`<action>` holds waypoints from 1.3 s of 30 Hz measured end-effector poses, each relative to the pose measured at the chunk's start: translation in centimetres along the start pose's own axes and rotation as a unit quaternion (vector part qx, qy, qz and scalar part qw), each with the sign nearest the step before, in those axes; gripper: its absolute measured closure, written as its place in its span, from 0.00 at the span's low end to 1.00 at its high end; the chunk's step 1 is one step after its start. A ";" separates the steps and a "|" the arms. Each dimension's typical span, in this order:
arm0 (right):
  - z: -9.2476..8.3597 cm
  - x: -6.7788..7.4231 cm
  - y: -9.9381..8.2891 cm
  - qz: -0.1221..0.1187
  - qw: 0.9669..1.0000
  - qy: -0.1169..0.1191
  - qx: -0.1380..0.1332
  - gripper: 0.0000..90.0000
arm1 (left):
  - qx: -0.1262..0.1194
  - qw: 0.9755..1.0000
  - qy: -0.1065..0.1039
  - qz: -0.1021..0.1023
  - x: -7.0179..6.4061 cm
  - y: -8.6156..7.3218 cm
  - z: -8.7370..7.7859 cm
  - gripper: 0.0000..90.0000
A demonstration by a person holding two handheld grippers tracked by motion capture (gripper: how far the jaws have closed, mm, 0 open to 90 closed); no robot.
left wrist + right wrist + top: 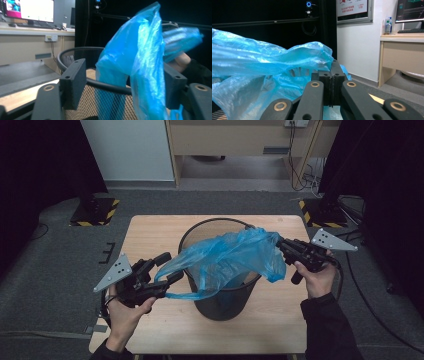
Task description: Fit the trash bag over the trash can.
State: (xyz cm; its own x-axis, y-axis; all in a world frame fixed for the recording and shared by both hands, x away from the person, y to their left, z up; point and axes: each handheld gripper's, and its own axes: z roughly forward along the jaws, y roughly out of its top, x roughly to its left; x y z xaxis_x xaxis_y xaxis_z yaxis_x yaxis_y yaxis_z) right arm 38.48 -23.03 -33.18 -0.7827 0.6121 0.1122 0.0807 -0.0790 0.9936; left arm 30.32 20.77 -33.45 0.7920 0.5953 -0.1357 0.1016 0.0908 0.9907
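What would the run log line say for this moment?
left gripper: open, bag between jaws | right gripper: shut on blue bag | bag over mesh bin

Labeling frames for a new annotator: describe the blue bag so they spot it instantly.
On the wooden table stands a black mesh bin. Draped over its rim, stretched between the two grippers, is the blue plastic bag: thin, crinkled, translucent, the scene's one bright-coloured thing.
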 end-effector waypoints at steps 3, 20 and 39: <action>0.2 0.3 0.3 0.001 1.000 0.003 -0.002 1.00 | -0.001 1.000 -0.002 0.012 -0.3 0.2 0.3 0.31; 0.4 1.2 0.6 -0.003 1.000 0.001 0.003 1.00 | -0.021 0.999 -0.026 0.017 -1.6 1.5 1.1 0.33; 2.2 1.8 1.4 -0.003 0.999 -0.026 0.032 1.00 | -0.031 0.997 -0.065 0.017 -1.9 2.5 2.7 0.38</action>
State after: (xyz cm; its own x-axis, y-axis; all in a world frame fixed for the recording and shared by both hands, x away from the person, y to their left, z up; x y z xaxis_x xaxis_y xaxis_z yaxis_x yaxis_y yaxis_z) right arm 38.53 -20.24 -31.58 -0.7504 0.6526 0.1050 0.1161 -0.0262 0.9929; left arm 30.64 17.71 -30.66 0.8660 0.4909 -0.0950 0.0390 0.1232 0.9916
